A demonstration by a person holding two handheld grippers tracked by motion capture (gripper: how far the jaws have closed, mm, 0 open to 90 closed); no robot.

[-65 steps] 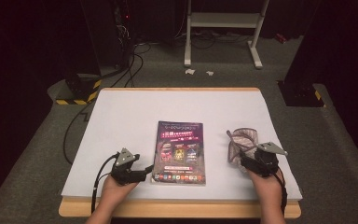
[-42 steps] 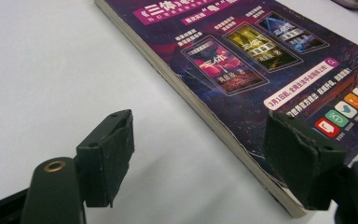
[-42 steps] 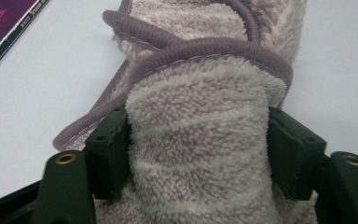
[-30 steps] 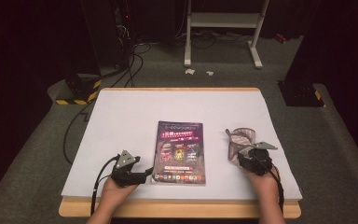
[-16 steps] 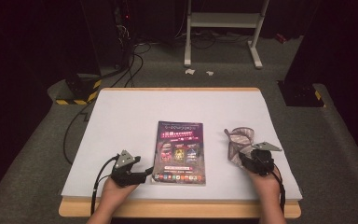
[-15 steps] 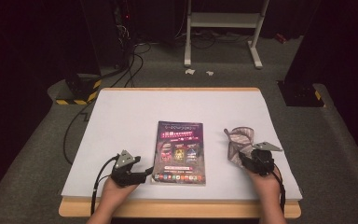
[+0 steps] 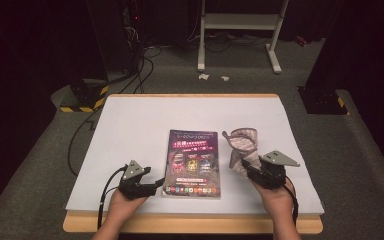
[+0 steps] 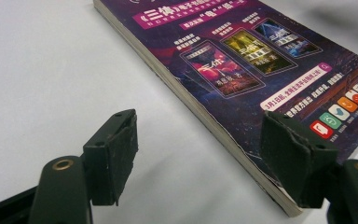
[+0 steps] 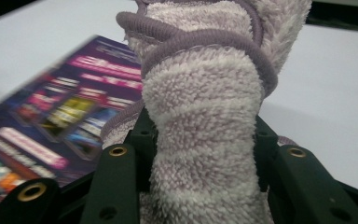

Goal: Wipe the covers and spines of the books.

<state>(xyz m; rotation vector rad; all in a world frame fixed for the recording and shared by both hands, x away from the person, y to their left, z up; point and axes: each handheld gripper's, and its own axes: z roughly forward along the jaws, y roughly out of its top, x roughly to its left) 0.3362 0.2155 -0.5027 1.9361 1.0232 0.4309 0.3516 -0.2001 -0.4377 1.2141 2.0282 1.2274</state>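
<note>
While the right gripper (image 7: 250,167) clamps a bunched lilac terry towel (image 7: 243,145) between its jaws, the book (image 7: 192,161) lies flat on the white table (image 7: 130,125), just to that gripper's left. The jaws have just been closing, and the right gripper view shows the towel (image 9: 205,116) squeezed between both pads, its free end standing up above them. The book's long axis runs away from the person, so any pass of the towel over the cover means travelling left. The left gripper (image 7: 152,183) rests at the book's near left corner, jaws wide and gripping nothing; its own view shows the spine edge (image 8: 200,112) running between them. No containers are present.
</note>
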